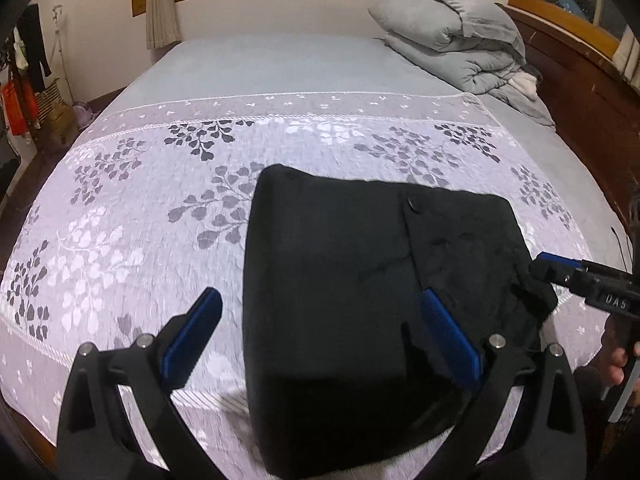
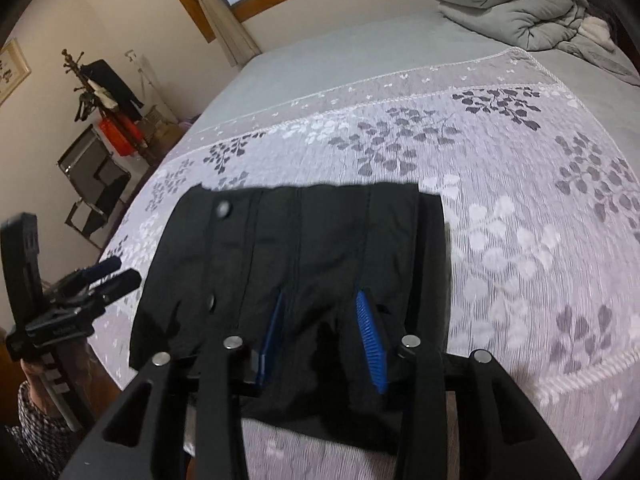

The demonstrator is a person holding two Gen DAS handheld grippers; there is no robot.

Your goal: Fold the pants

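The left gripper (image 1: 320, 336) gapes wide astride the folded black pants' (image 1: 340, 280) edge, gripping nothing, while the right gripper (image 2: 320, 336), half-open, hovers over them, apparently to square the bundle.

Left tongs (image 1: 320, 328) gape wide; right tongs (image 2: 320, 336) narrower (both angled downward).

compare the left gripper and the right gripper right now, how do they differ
The left gripper stands wide open, one finger over the floral bedspread, the other over the black pants, gripping nothing. The right gripper is set much narrower, both fingers over the pants; a grip cannot be told. Both have black frames and blue pads, and angle down at the bed.
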